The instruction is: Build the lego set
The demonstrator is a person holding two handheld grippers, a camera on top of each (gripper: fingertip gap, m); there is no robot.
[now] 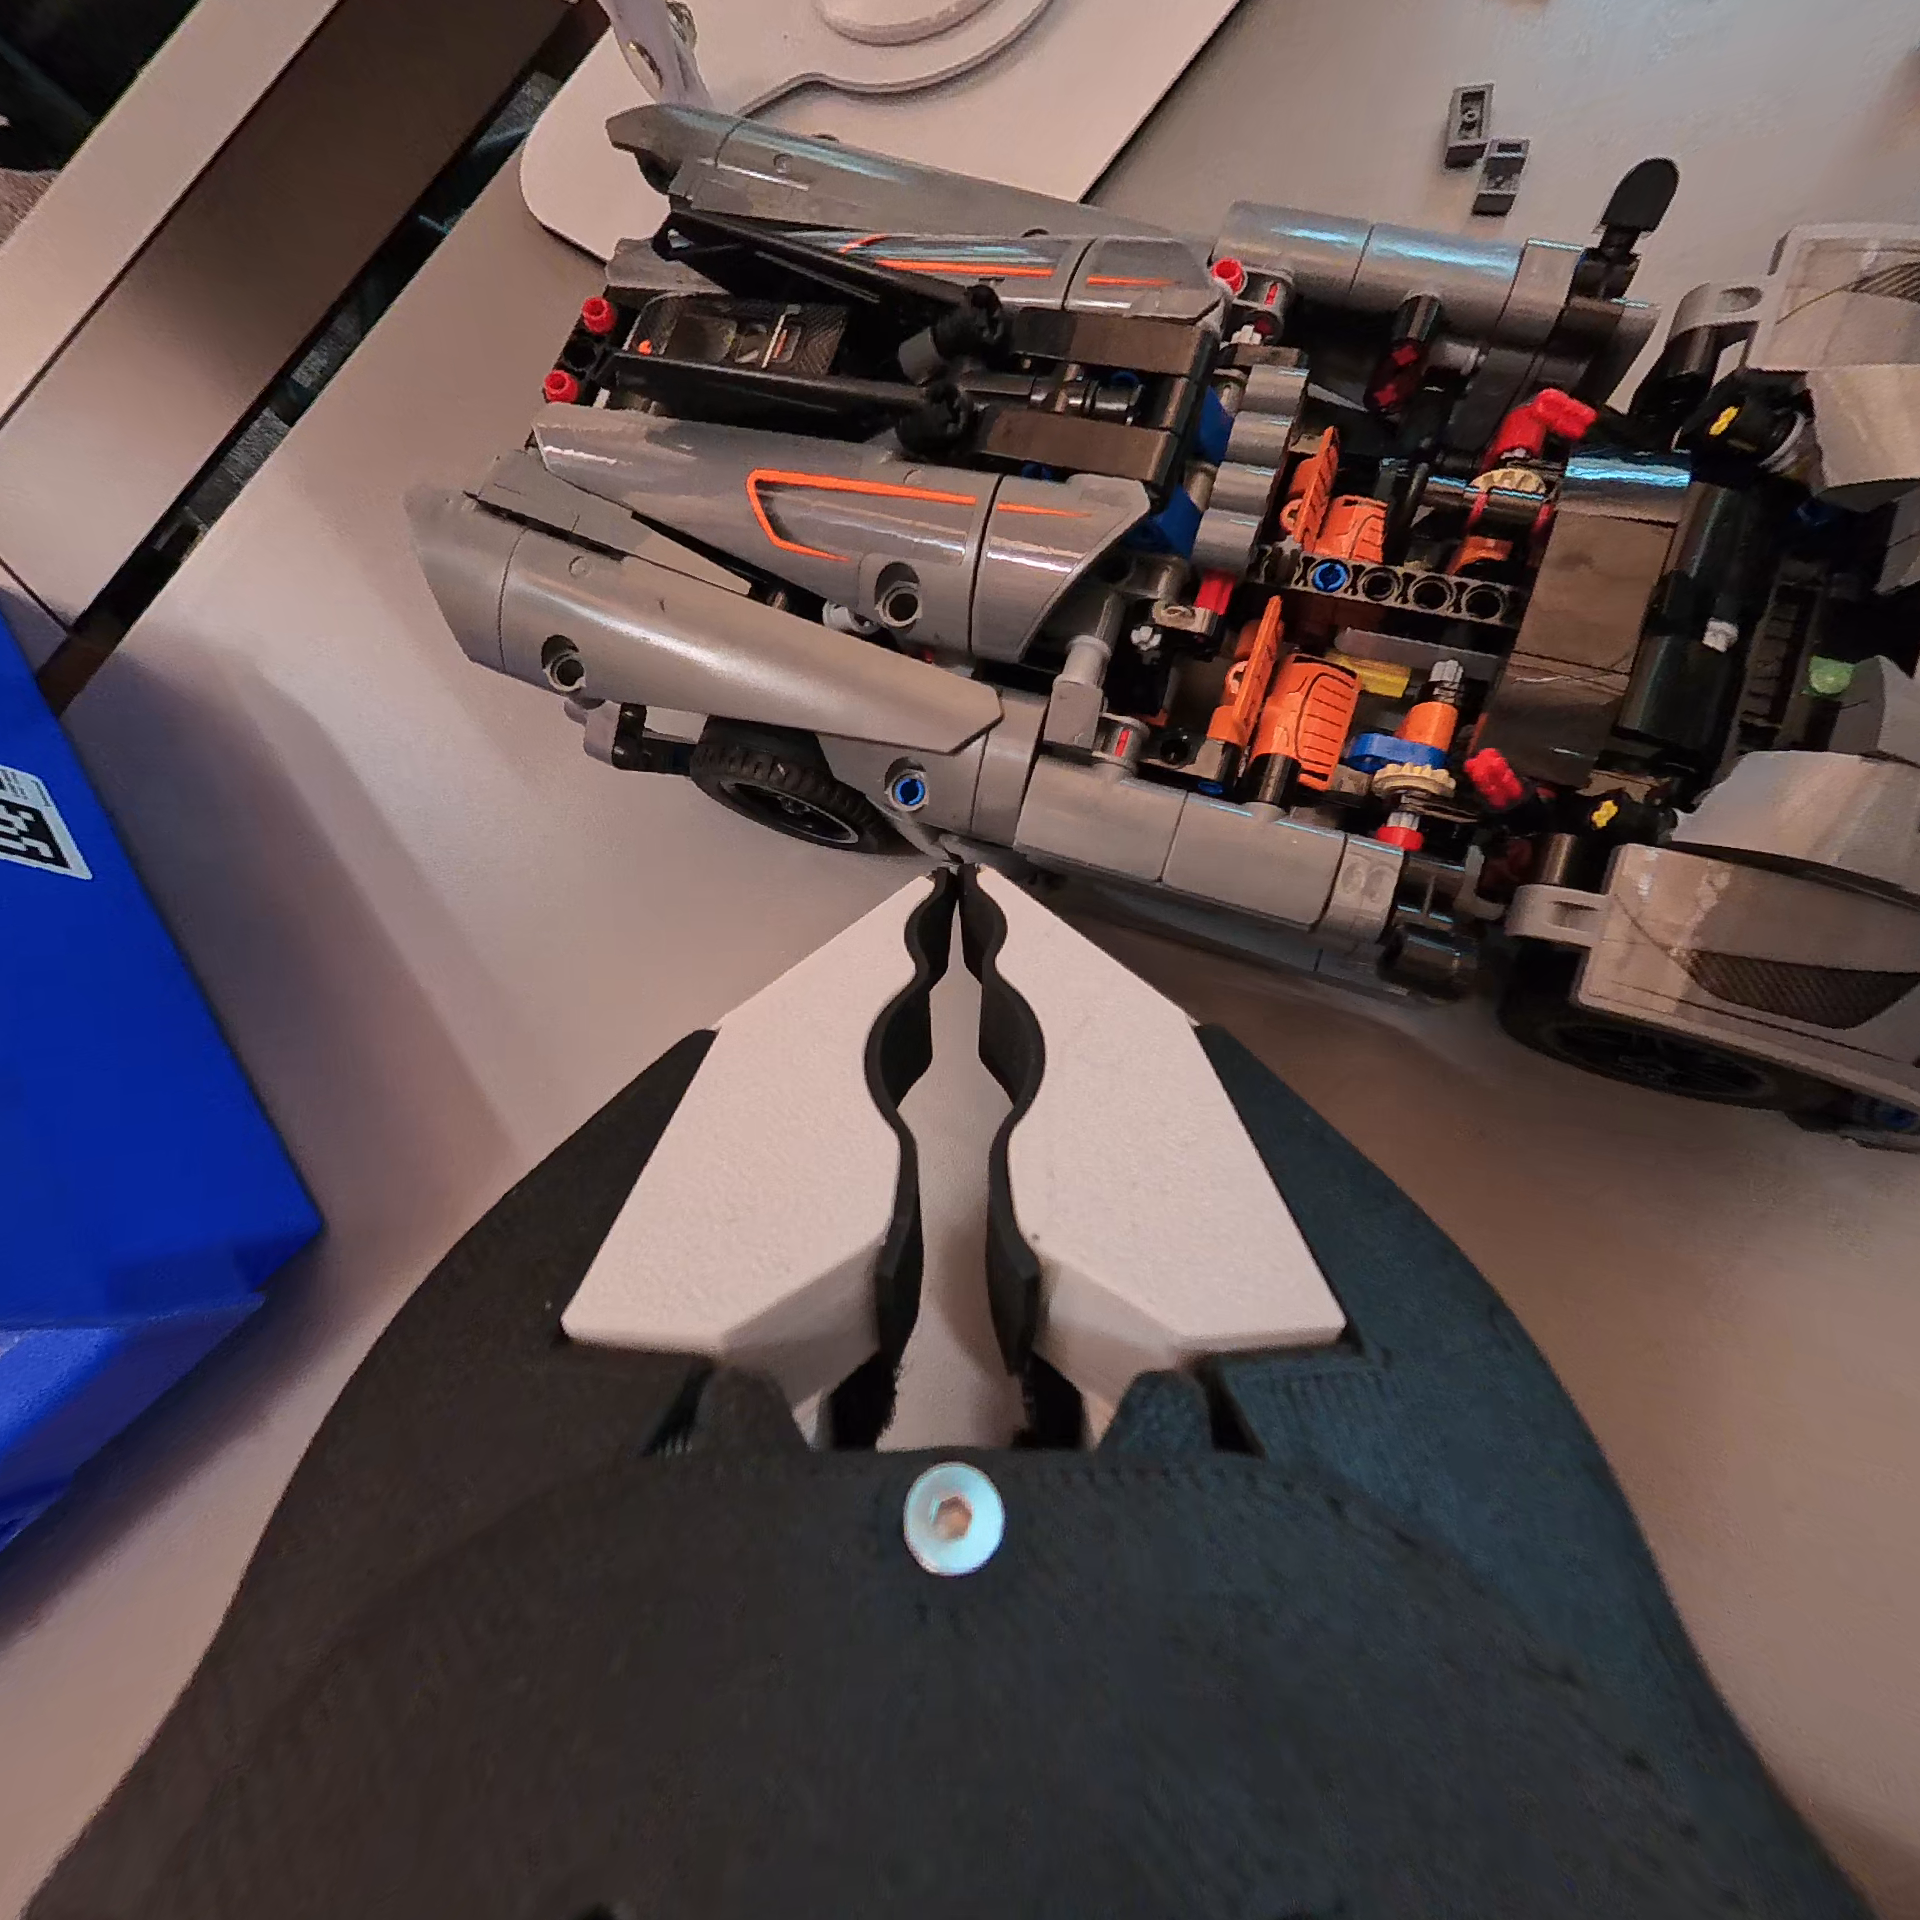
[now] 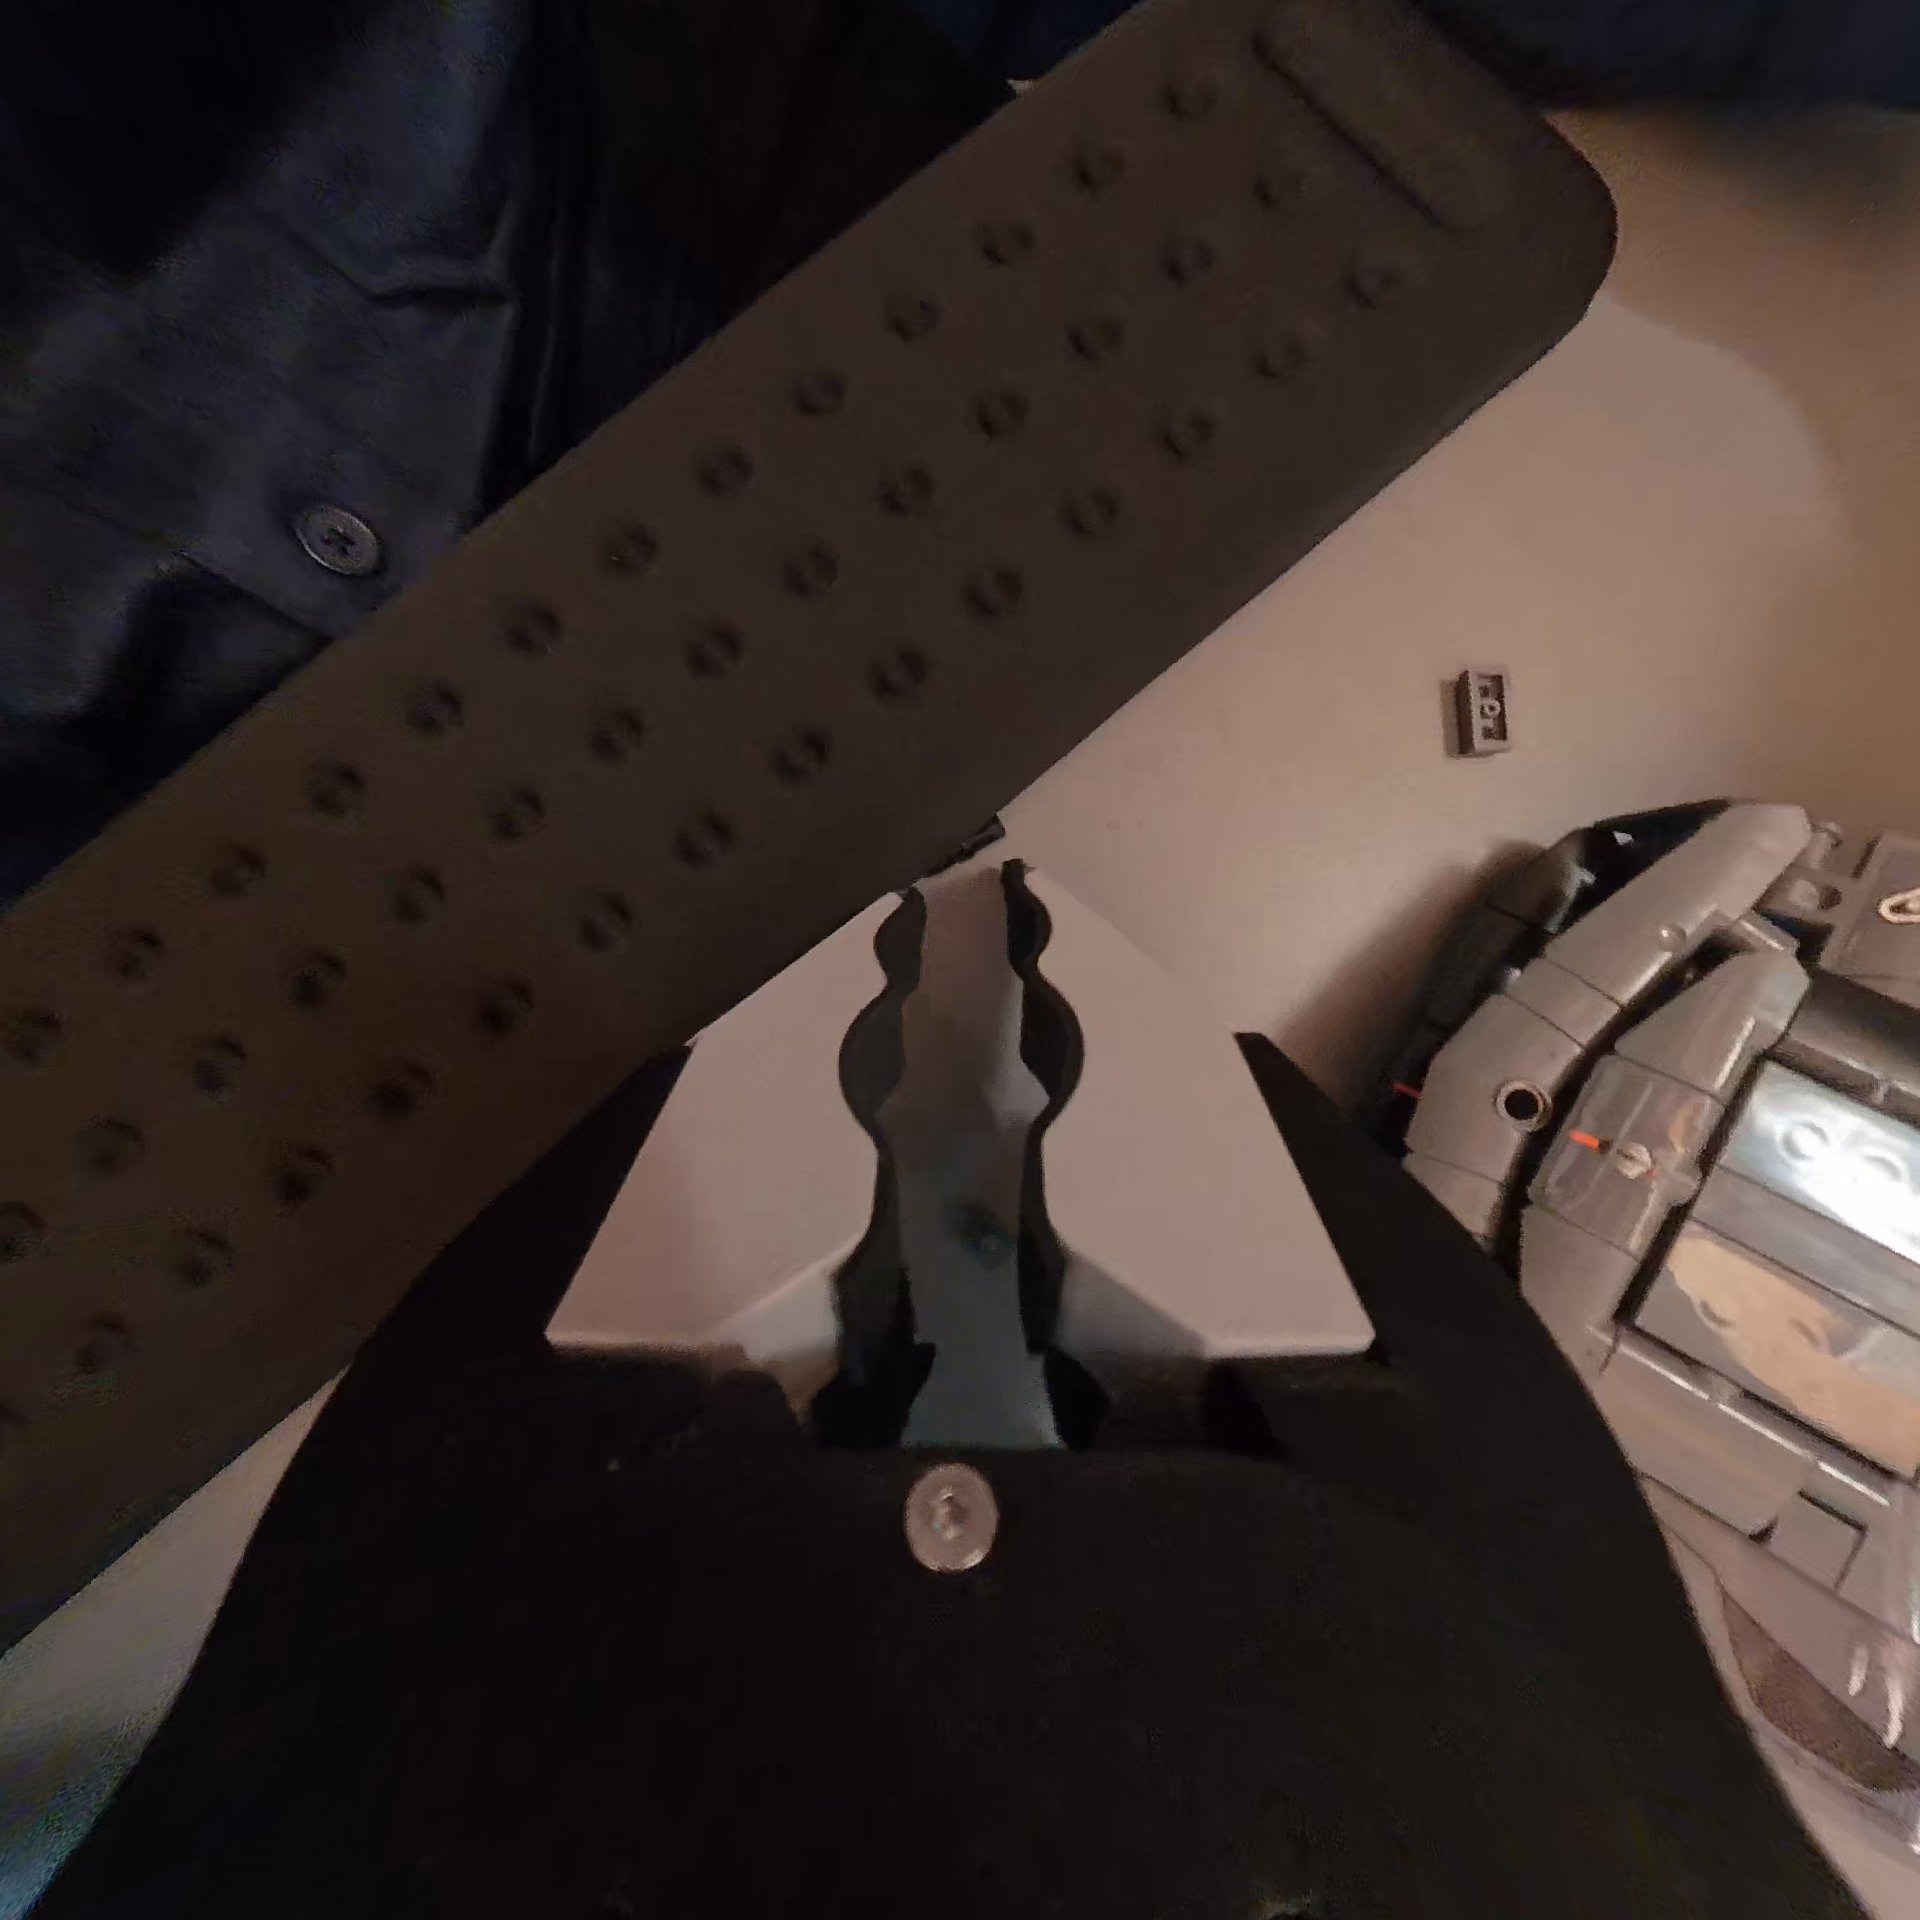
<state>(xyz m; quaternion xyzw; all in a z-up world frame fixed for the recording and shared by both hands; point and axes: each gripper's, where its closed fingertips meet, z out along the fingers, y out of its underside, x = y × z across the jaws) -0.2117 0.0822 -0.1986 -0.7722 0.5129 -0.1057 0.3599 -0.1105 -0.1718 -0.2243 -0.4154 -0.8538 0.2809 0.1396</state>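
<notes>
A grey Lego car [image 1: 1039, 540] with orange stripes and orange seats lies on the beige table [image 1: 416, 935], its cabin open on top. My left gripper [image 1: 956, 883] is shut, its tips right against the car's lower side edge behind the front wheel [image 1: 790, 790]; I cannot tell if they pinch anything. In the right wrist view, part of the car [image 2: 1662, 1195] shows at the right. My right gripper [image 2: 964, 883] is slightly open with nothing between its tips, which sit at the lower edge of a long dark studded strip [image 2: 727, 582].
A blue box [image 1: 104, 1039] stands at the left. Small loose grey pieces [image 1: 1486, 135] lie beyond the car; one small grey piece [image 2: 1477, 712] lies past the right gripper. A white base [image 1: 914, 52] sits at the back. A person's dark shirt [image 2: 260, 364] is behind the strip. My hands' fingertips stand some 25 cm from each other. The small grey piece [image 2: 1477, 712] is about 9 cm from my right fingertips.
</notes>
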